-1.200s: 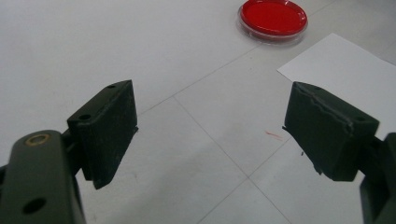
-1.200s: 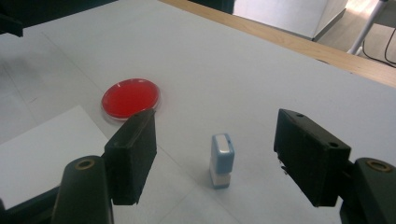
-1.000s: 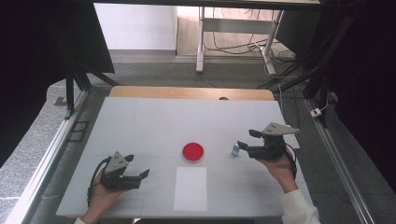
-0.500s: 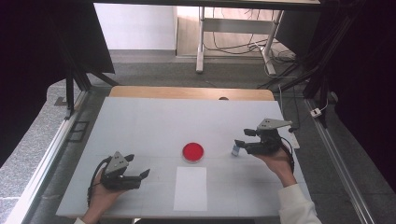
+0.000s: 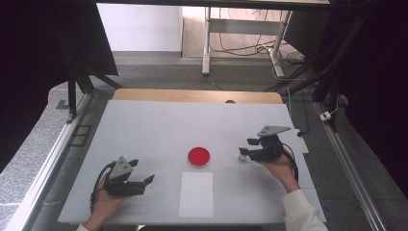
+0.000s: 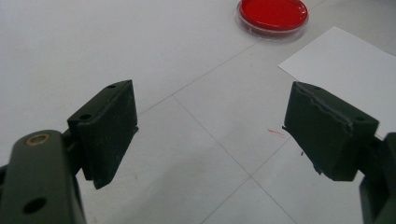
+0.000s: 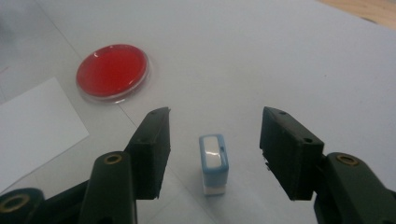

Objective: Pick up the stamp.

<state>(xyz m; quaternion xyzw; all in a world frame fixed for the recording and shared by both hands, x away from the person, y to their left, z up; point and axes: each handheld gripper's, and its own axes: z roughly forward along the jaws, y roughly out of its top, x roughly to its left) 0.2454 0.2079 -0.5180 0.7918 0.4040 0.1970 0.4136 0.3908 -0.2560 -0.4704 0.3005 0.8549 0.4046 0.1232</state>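
Right gripper (image 7: 215,154): jaws partly open, just been closing, touching nothing. The stamp (image 7: 214,163) stands upright between them, clear of both pads.

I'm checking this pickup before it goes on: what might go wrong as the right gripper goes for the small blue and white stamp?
1. The stamp stands upright, small and narrow, between the right gripper's jaws, which have just been closing and do not touch it yet. If one jaw arrives first, it may tip over.
2. It sits nearer the left jaw in the right gripper view, so the grip may land off-centre.
3. A knocked stamp could slide toward the red dish.
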